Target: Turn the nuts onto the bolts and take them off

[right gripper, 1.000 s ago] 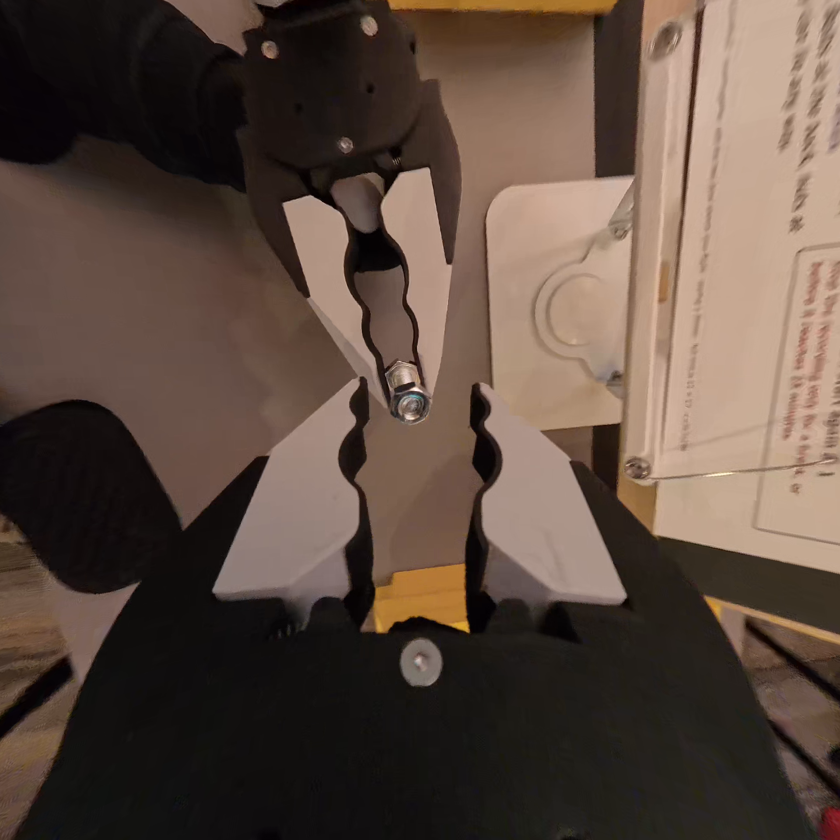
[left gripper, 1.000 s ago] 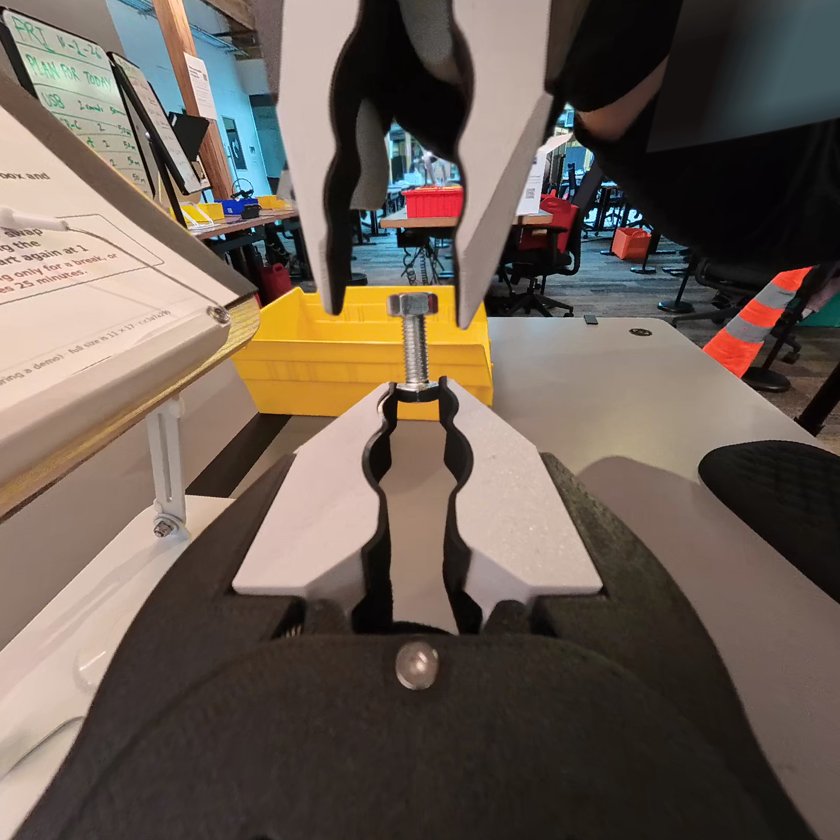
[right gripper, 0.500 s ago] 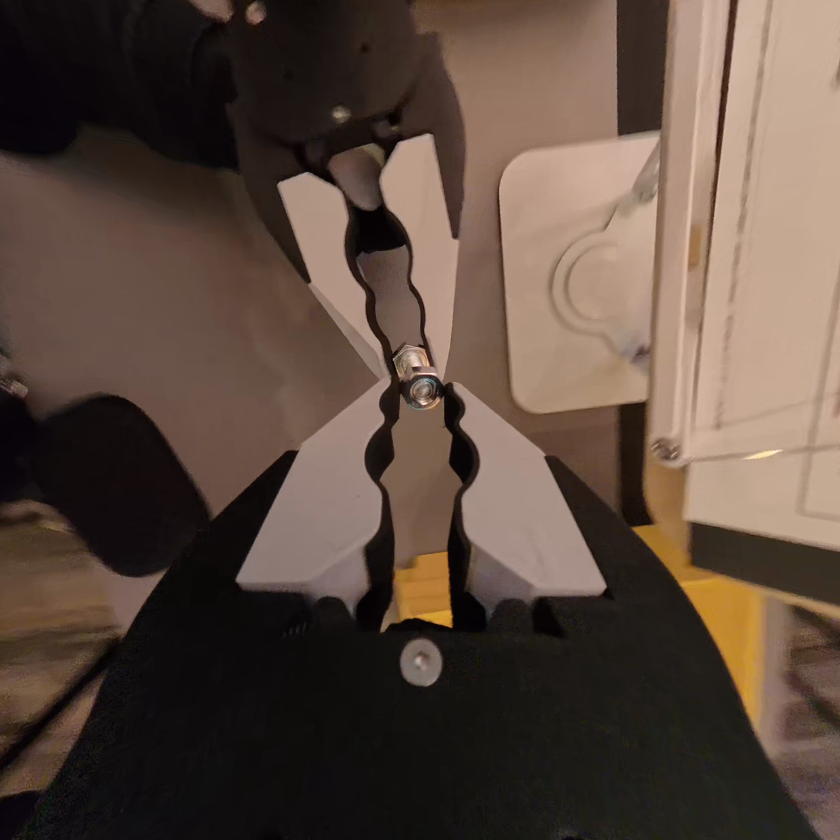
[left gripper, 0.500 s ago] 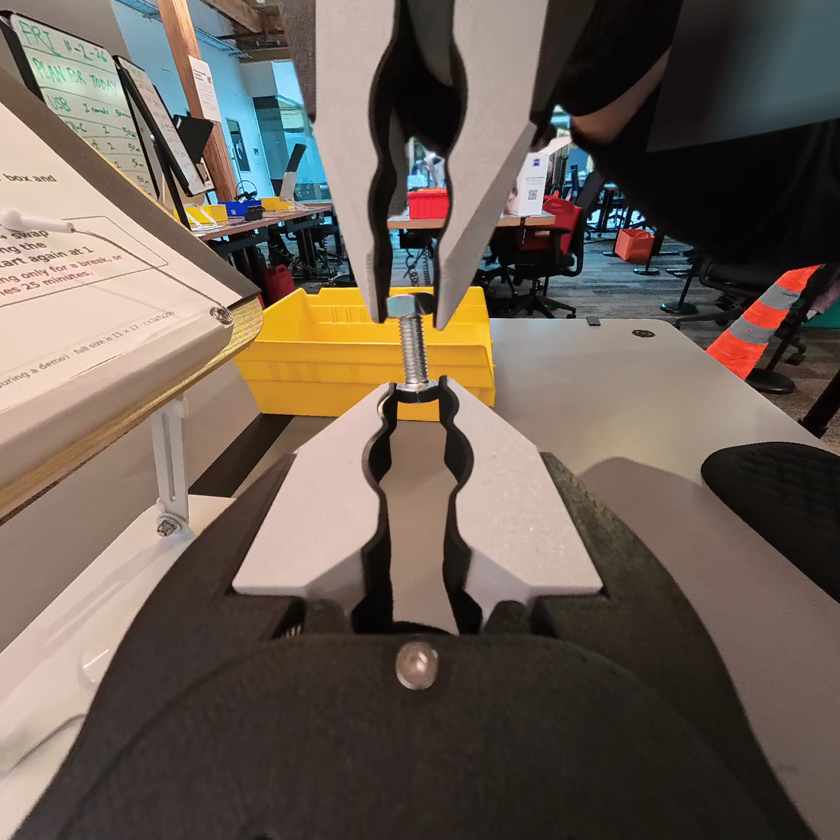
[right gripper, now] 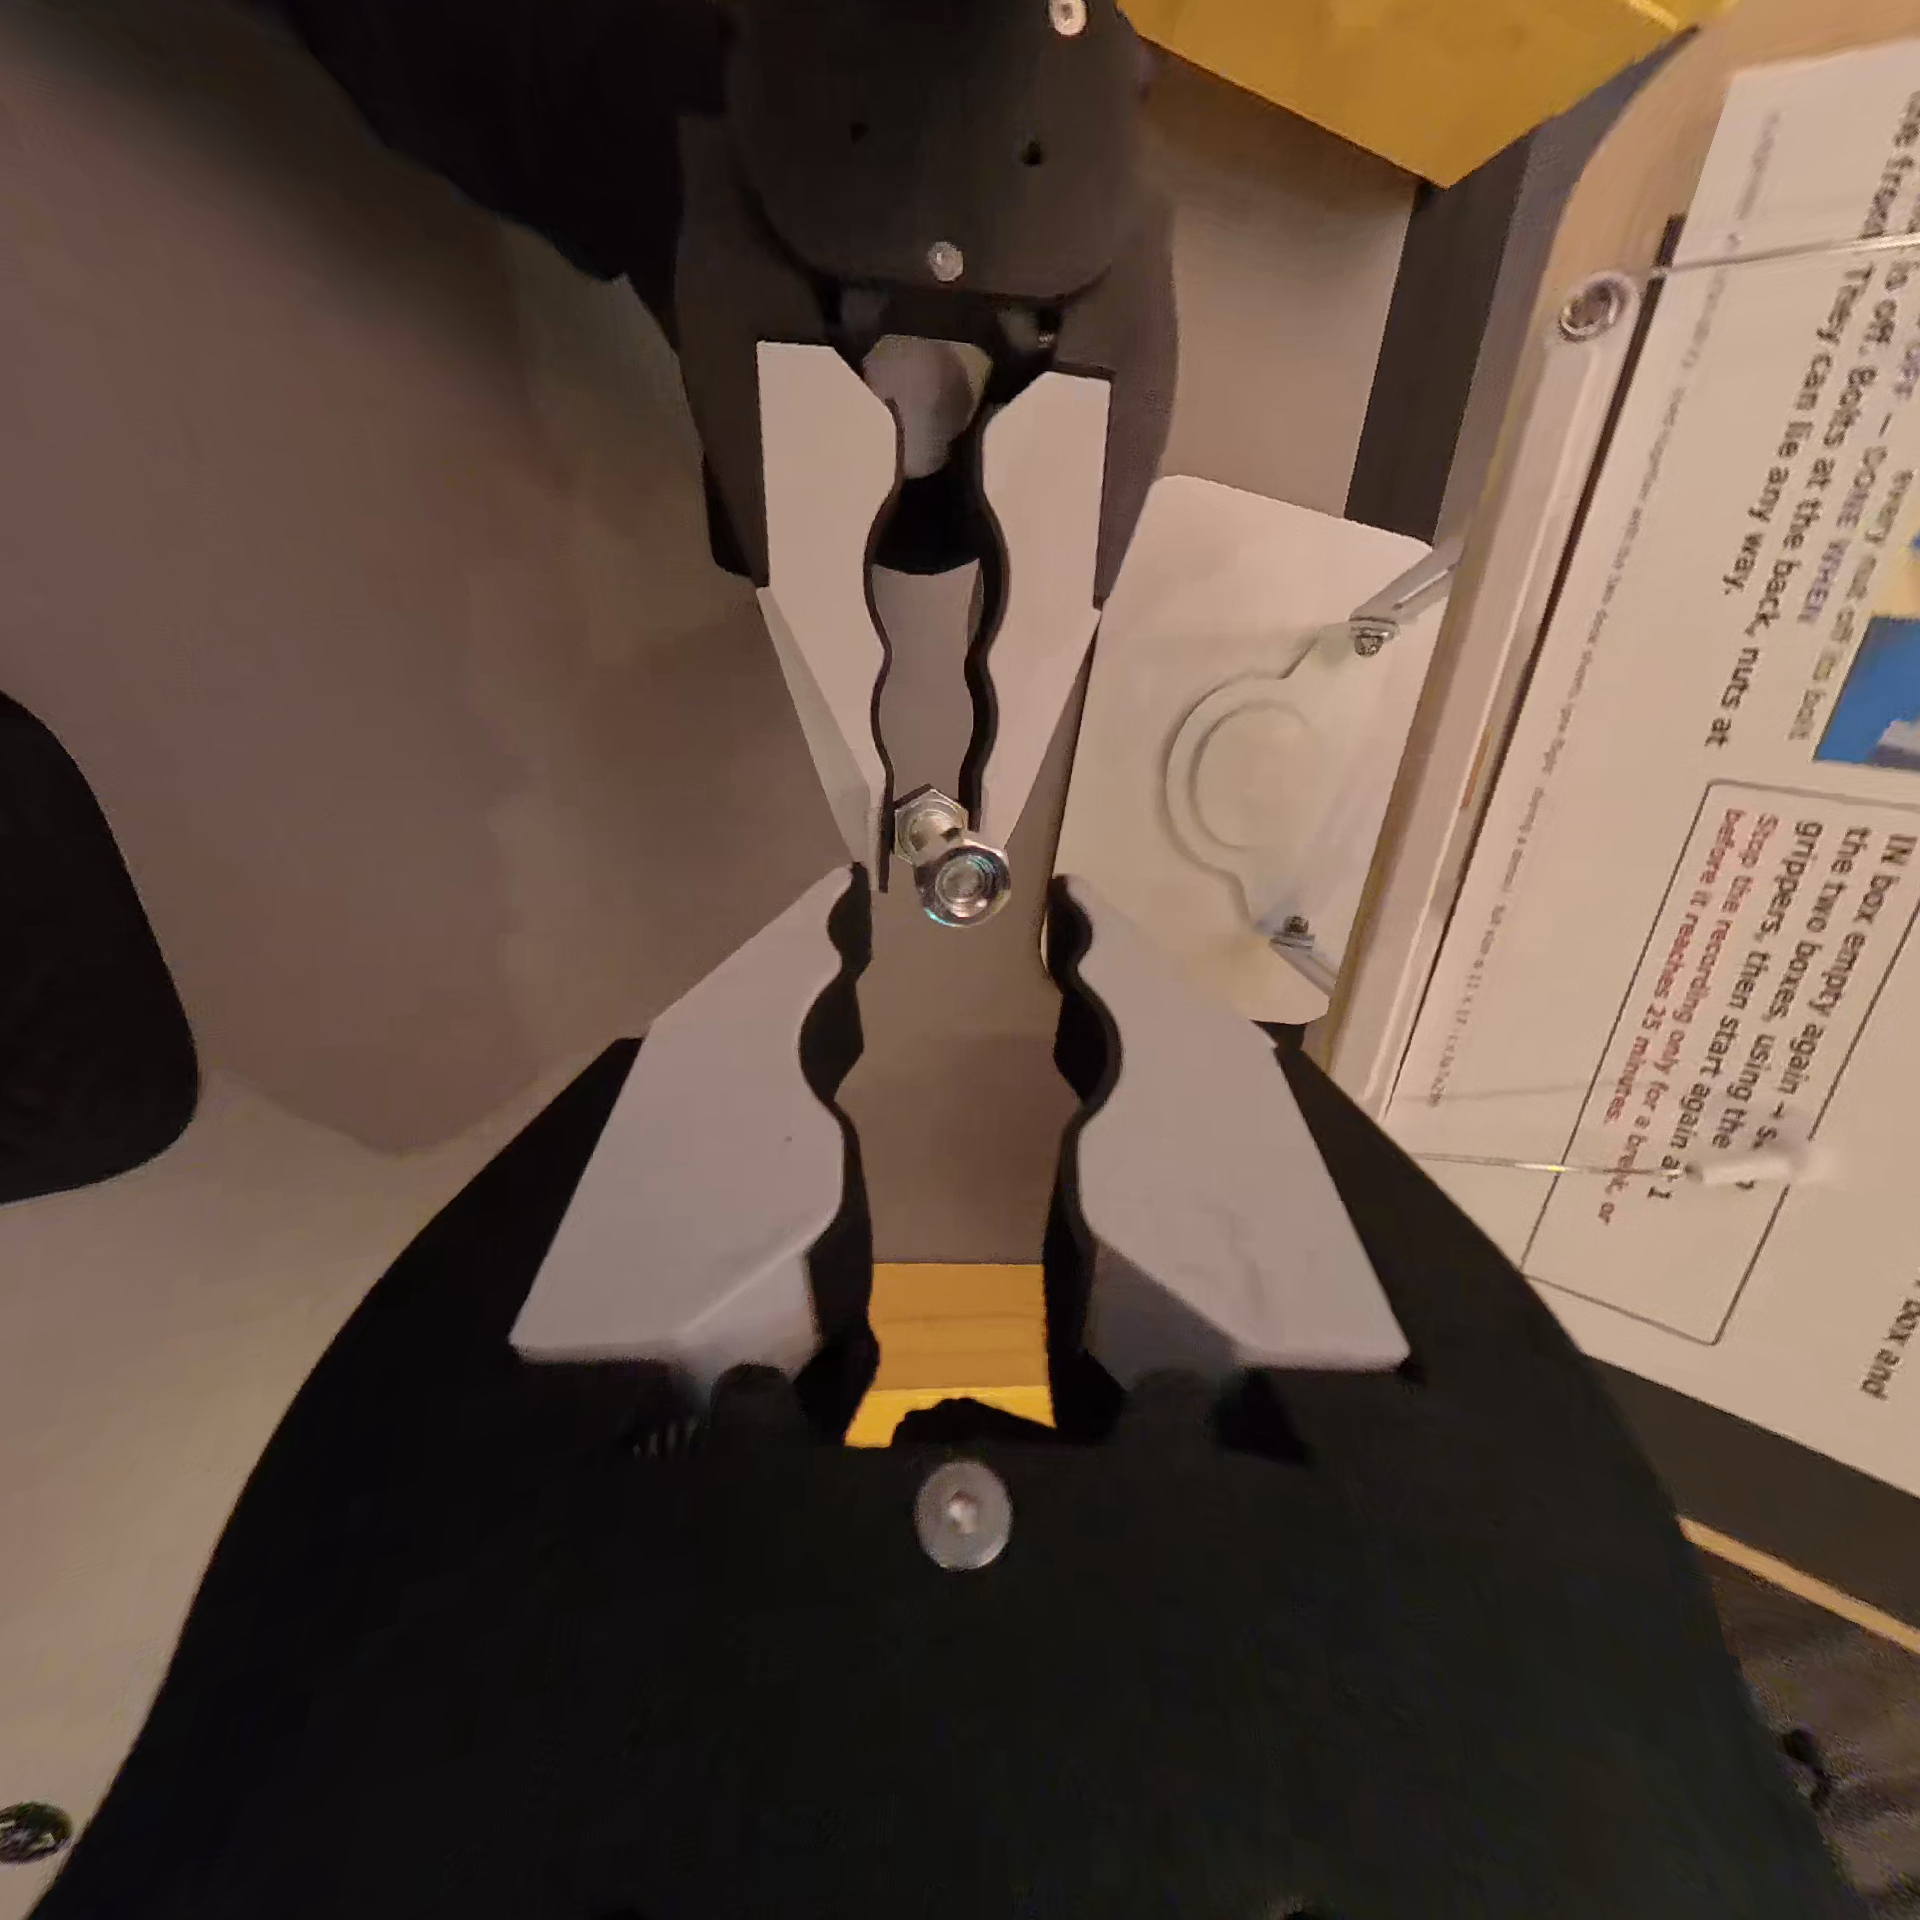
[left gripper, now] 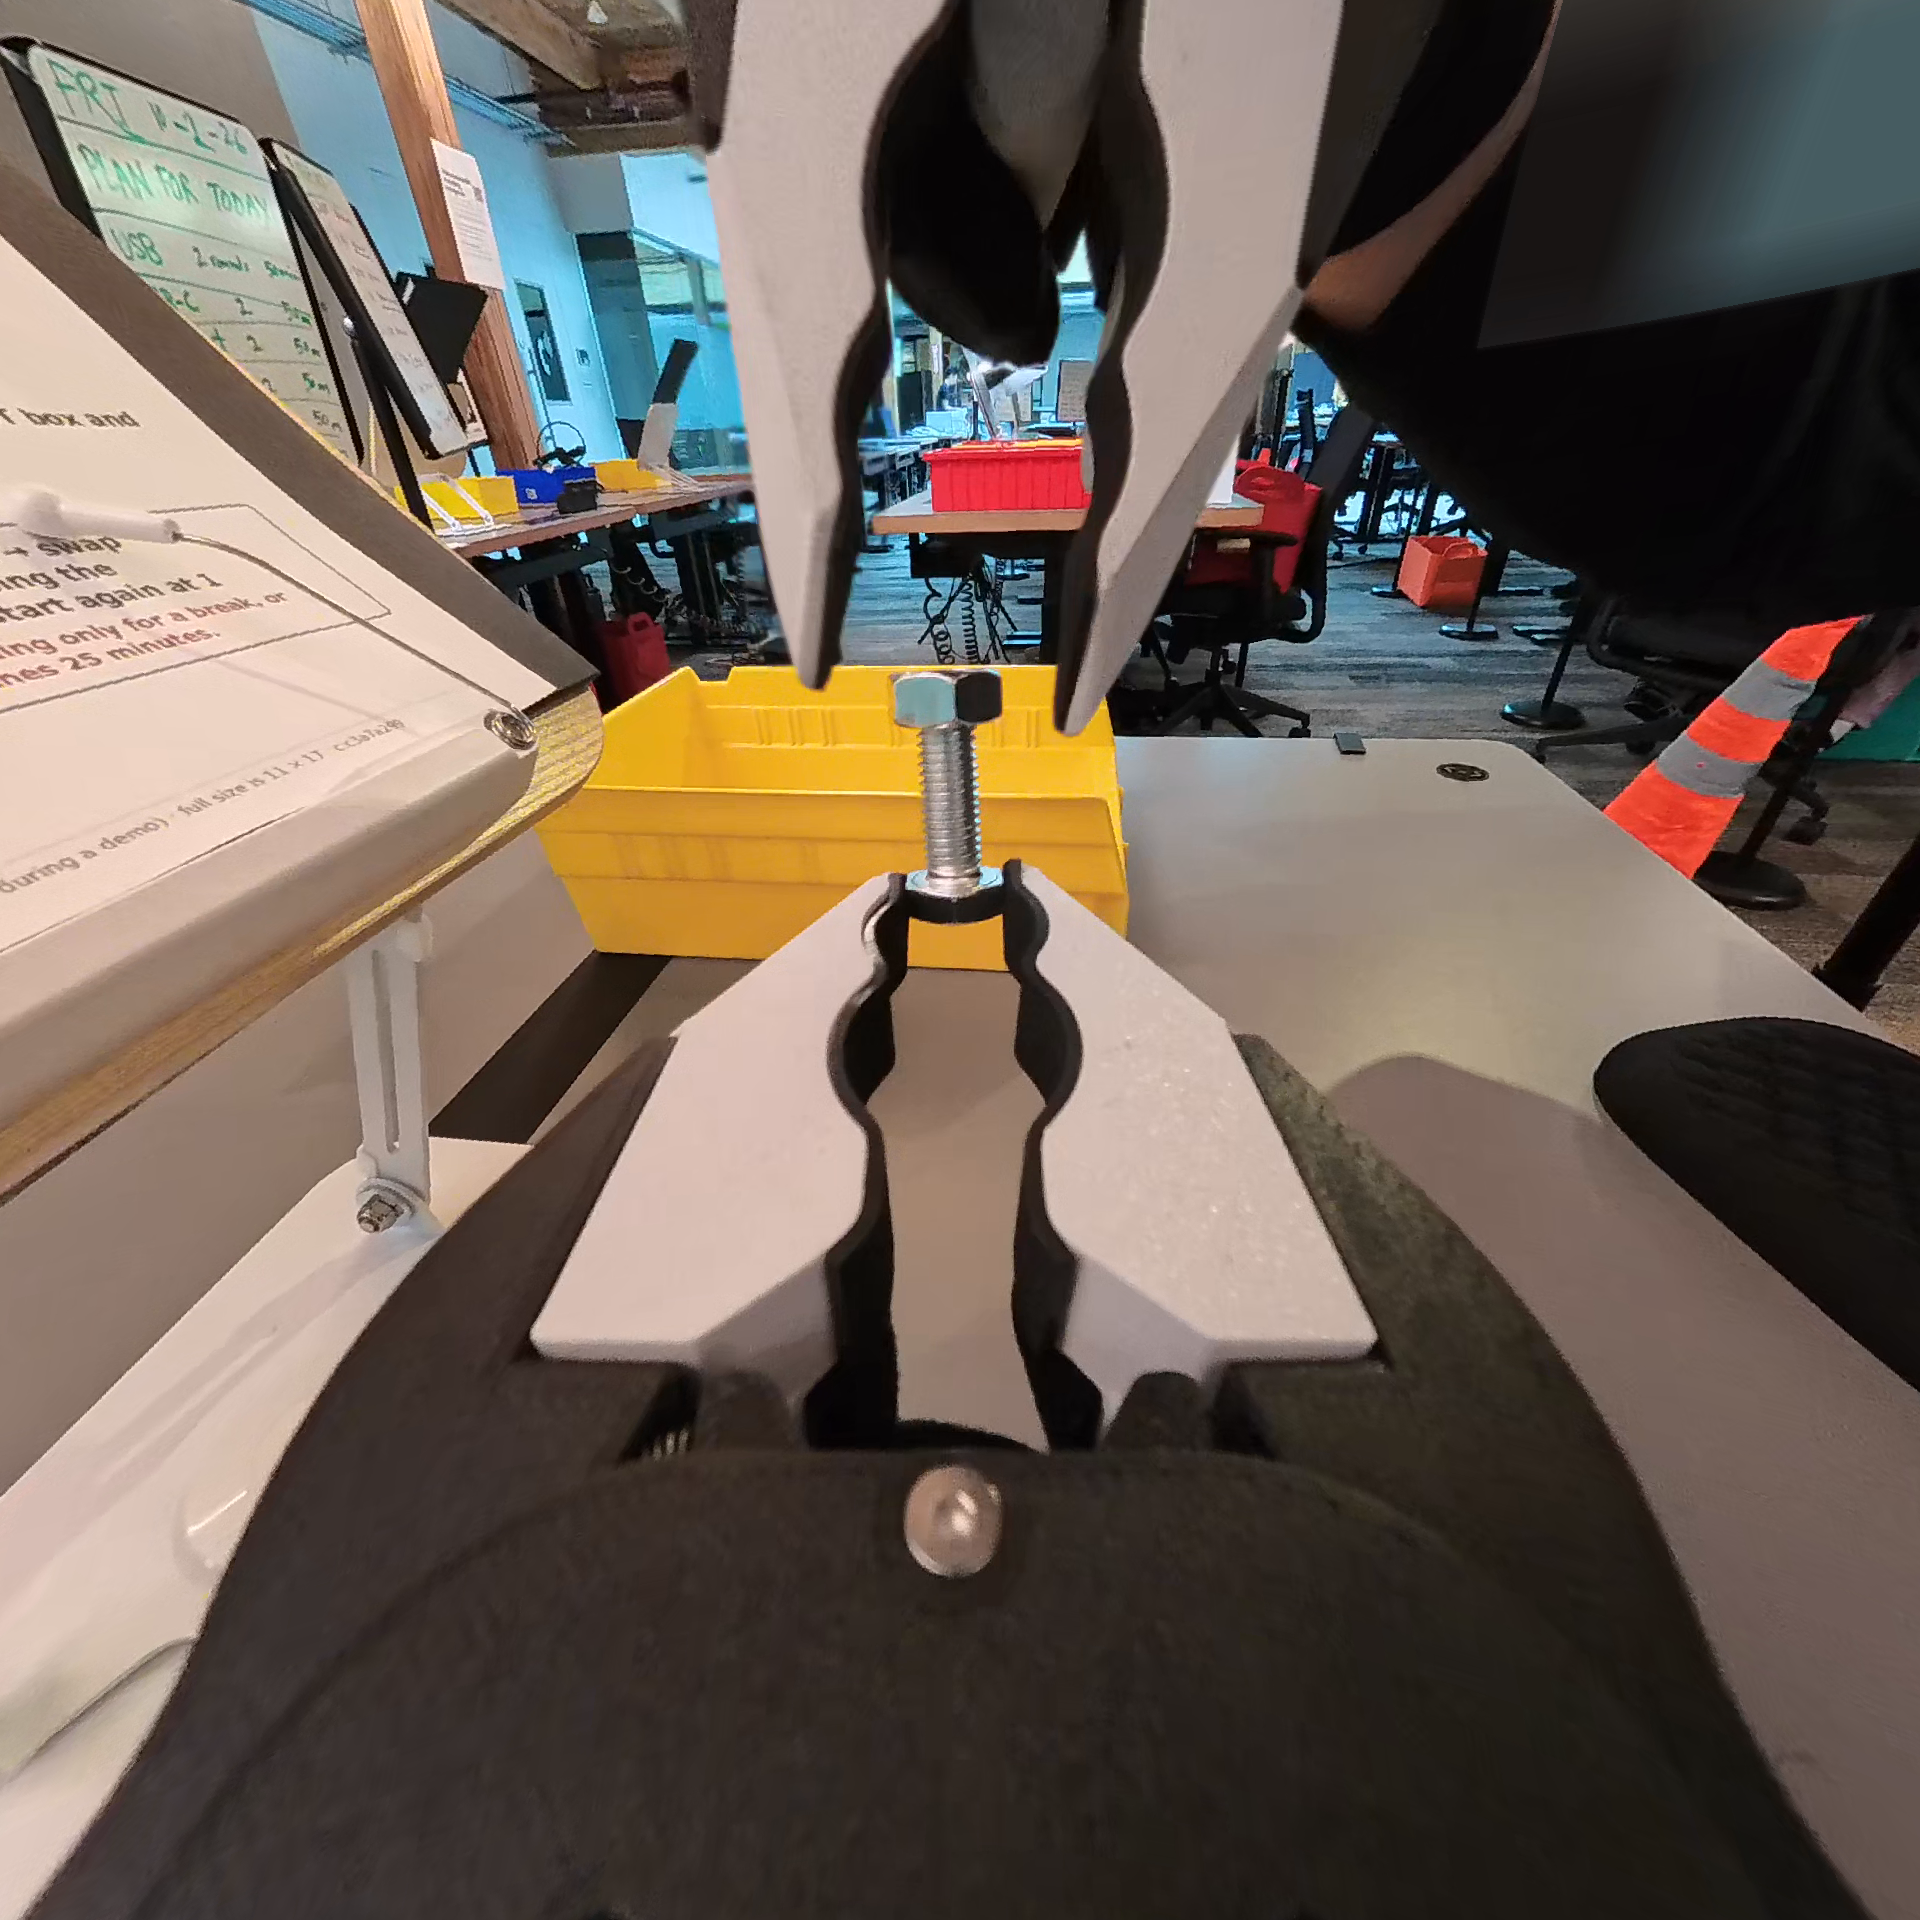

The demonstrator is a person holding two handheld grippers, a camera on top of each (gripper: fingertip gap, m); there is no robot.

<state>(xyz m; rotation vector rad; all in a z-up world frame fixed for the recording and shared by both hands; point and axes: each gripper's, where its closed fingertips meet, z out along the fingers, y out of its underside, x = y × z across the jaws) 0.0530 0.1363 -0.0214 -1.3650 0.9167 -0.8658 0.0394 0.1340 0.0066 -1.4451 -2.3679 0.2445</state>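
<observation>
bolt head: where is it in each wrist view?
Left wrist view: bolt head at upper centre, between the open right gripper tips.
Right wrist view: bolt head at centre, facing the camera.
Shared landmark: yellow bin, also.

Left claw lies low and level, pointing forward, white fingers drawn close at tips and pinching nut at base of upright bolt; wavy black pads show gap farther back. Right claw comes down from above, tips pointing downward, fingers spread wide to either side of bolt head, touching nothing. Seen from its own camera, right claw faces left claw tip to tip. Bare forearm shows behind right claw.
</observation>
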